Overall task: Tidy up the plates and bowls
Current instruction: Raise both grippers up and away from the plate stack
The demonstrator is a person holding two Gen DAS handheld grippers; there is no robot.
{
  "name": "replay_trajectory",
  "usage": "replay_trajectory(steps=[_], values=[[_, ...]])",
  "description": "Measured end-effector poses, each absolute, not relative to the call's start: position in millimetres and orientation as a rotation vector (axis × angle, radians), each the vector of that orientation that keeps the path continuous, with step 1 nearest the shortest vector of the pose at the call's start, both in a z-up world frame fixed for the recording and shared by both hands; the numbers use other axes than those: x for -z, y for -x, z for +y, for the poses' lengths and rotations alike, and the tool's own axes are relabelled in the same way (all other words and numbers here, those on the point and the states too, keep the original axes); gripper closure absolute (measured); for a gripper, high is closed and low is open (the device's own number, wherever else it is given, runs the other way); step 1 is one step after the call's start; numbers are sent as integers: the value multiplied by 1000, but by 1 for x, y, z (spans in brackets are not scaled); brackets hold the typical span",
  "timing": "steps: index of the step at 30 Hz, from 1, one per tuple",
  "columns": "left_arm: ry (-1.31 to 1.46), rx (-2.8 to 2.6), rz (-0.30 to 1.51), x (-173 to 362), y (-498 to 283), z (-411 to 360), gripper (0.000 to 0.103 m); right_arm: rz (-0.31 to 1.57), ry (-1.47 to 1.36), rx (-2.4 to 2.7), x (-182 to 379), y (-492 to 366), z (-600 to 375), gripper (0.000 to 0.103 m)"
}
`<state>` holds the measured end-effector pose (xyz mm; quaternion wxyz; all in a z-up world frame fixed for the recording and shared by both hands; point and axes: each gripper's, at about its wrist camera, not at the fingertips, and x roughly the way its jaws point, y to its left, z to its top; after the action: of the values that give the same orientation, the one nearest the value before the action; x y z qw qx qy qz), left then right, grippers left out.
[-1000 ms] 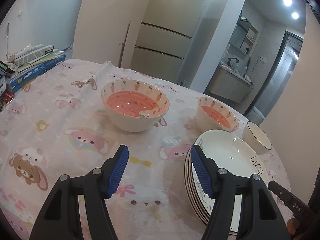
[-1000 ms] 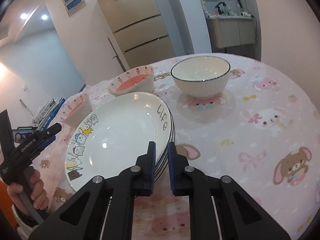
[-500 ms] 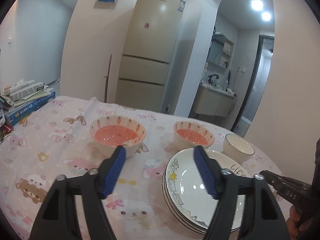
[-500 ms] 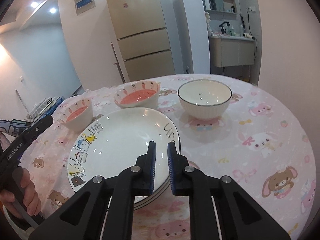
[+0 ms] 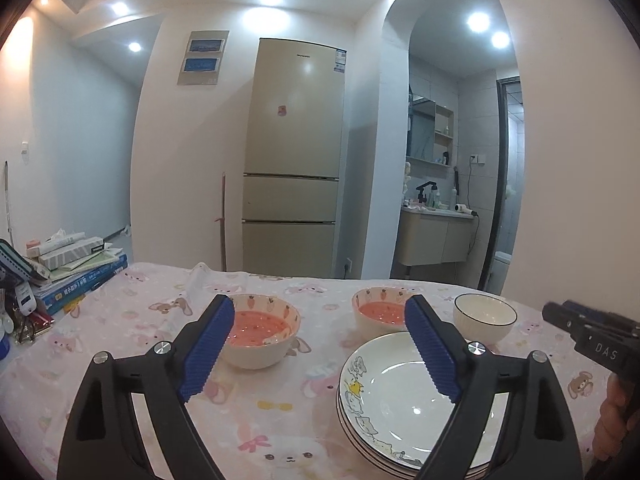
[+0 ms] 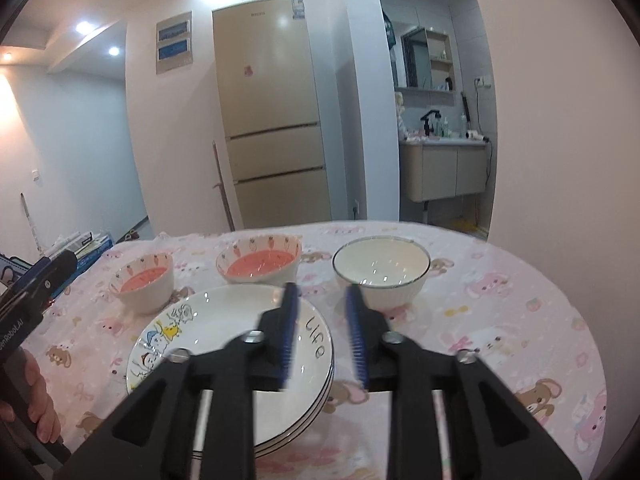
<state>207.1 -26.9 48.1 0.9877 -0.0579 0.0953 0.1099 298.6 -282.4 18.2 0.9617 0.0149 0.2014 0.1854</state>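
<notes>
Both grippers hang above the table and neither has anything. The left gripper (image 5: 316, 350) has its blue pads spread wide and going wider, nothing but air between them. The right gripper (image 6: 323, 334) is parting its fingers too, blurred by the motion, with a moderate gap and nothing between.

The plates (image 5: 400, 400) sit stacked just under and ahead of the left gripper's right finger; in the right view the same stack (image 6: 224, 340) lies under the left finger, "Life" lettered on the rim. Three bowls remain separate. A carrot bowl (image 5: 260, 336) sits just beyond the left gripper's left fingertip, the second carrot bowl (image 5: 380, 314) near its right fingertip, and the white bowl (image 6: 382, 272) straight beyond the right gripper's right fingertip.

The step looks like nesting the bowls. Done well, the right gripper should come down with one finger inside and one outside the white bowl's wall, pinching well below the rim so the glazed ceramic does not slip. The left should approach its carrot bowl from above and avoid clipping the plate stack.

The plate count is hard to read; the near edges hide behind the fingers. Only a hand (image 6: 38, 412) of the person shows, at the frame's edge.
</notes>
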Motion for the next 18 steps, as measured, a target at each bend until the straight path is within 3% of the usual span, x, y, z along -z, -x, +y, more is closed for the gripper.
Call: replay_trajectory(steps=[2, 10, 12, 14, 18], values=[[114, -231, 190, -48, -207, -28, 13, 350, -24, -349, -21, -294, -286, 48], [119, -258, 162, -46, -204, -30, 12, 146, 34, -267, -14, -278, -287, 41], [118, -260, 155, -45, -203, -30, 10, 150, 31, -282, -14, -279, -287, 35], [114, -257, 145, -45, -202, -32, 0, 148, 25, -289, -14, -281, -289, 28], [101, -252, 123, -44, -200, -37, 0, 145, 4, -283, -11, -283, -296, 14]])
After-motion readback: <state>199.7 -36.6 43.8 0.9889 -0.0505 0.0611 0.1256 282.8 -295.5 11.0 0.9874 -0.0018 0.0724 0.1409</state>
